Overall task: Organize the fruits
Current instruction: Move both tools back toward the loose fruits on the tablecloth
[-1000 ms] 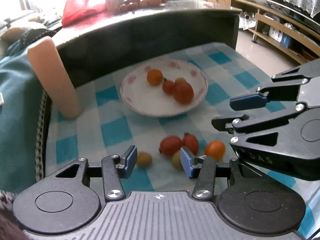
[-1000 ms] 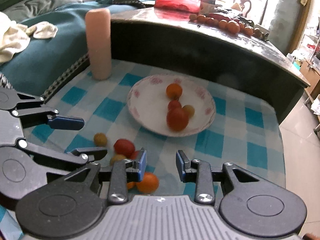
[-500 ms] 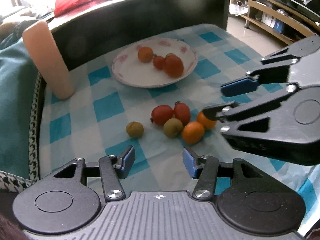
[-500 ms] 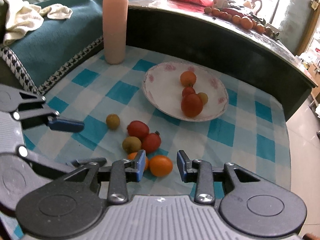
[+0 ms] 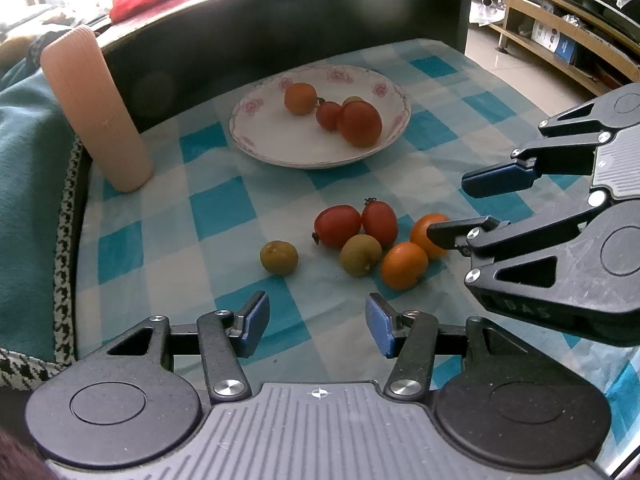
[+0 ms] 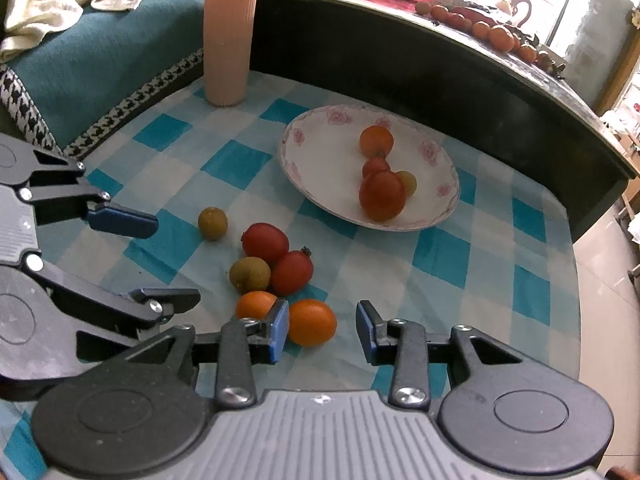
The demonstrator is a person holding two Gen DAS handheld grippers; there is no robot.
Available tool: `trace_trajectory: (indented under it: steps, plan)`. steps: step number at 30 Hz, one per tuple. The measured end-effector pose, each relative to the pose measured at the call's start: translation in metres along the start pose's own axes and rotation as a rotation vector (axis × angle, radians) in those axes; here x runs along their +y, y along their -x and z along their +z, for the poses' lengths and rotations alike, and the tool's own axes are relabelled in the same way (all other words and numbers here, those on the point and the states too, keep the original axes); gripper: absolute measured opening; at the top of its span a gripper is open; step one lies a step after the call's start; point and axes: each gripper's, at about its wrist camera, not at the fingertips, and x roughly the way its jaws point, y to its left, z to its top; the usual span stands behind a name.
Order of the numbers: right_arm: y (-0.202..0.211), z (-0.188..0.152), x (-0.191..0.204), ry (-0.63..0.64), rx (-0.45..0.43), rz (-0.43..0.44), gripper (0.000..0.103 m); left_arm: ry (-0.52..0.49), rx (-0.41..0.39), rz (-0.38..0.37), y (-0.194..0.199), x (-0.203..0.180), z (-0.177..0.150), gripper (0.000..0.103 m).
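Holding both claws spread and empty over the checked cloth [image 5: 224,208], I take this as the line-up for a pick. Soft cotton sags at the edges; the ribbed pink cylinder [image 5: 94,108] stands upright at the back corner. On the glossy, rose-rimmed plate [image 6: 320,196] four fruits already sit. My left gripper [image 5: 316,322] hangs short of the loose cluster; my right gripper [image 6: 322,328] has the near orange [image 6: 312,322] partly between its fingers, probably next. Smooth red tomatoes [image 5: 356,222], dull olive fruit [image 5: 279,257] remain.
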Motion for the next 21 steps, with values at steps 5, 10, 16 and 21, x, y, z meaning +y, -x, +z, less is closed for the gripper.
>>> trace_trajectory:
  steps: [5,10,16,21]
  plan:
    - [-0.002,0.0,0.001,0.007,0.003,0.0,0.051,-0.002,0.004,-0.001,-0.001,0.0,0.0,0.062]
    - [-0.005,0.0,0.001,0.012,0.009,-0.003,0.054,-0.005,0.003,0.001,-0.002,0.0,0.0,0.063]
    - [-0.013,0.002,-0.002,-0.016,0.037,0.004,0.057,-0.005,0.003,0.013,-0.002,0.0,0.001,0.063]
    - [-0.016,0.0,-0.002,-0.015,0.046,0.005,0.058,0.013,0.009,0.034,-0.005,0.007,0.002,0.064]
